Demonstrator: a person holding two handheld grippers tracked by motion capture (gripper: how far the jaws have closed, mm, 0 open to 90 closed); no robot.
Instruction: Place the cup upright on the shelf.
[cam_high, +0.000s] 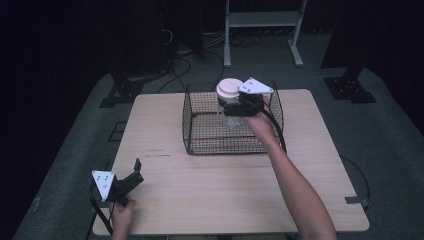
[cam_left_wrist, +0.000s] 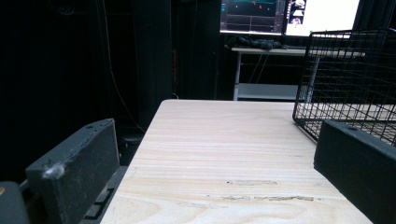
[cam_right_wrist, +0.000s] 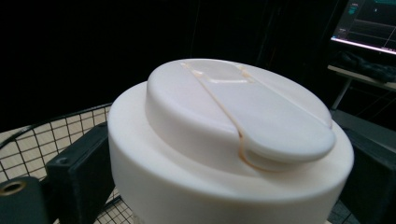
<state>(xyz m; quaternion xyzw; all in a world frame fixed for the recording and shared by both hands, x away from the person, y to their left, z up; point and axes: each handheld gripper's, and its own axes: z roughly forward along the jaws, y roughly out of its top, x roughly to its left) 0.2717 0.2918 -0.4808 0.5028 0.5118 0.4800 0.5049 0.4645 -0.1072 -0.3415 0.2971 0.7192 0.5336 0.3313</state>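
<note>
White-lidded clear plastic jar (cam_high: 229, 100), light and slick, we clamp below its lid in our right gripper (cam_high: 239, 106) over the black wire basket (cam_high: 200, 137); our left gripper (cam_high: 131, 176), at eight o'clock, gapes empty

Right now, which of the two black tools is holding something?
The right tool, above the black wire basket, grips a white-lidded clear container; the left tool is open with nothing between its jaws.
</note>
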